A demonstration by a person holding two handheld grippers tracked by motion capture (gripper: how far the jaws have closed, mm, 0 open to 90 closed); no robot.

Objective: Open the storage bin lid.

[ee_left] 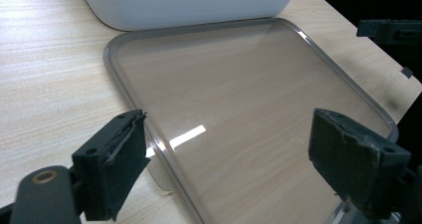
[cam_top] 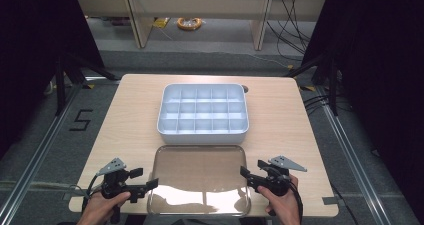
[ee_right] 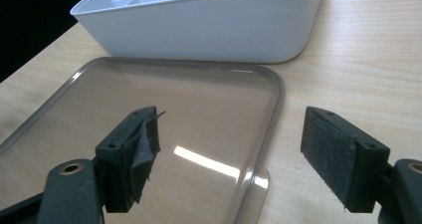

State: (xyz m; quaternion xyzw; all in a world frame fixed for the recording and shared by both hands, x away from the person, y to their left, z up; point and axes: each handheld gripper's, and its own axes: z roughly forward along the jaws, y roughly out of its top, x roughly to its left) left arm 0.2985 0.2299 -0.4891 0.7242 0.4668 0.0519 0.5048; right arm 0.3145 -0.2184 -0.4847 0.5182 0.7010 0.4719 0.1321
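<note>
— While nothing is lifted yet, where's the lid?
— Clear lid lies flat before the empty divided box. My left gripper and right gripper, jaws spread, flank it.

Divided tray and clear lid on the table

A white compartment tray, its cells empty, is set flat at mid-table. A transparent, round-cornered lid is laid flat just beside its near wall, close to the table's near edge.

Floor marking "5" (perhaps taped)
</note>
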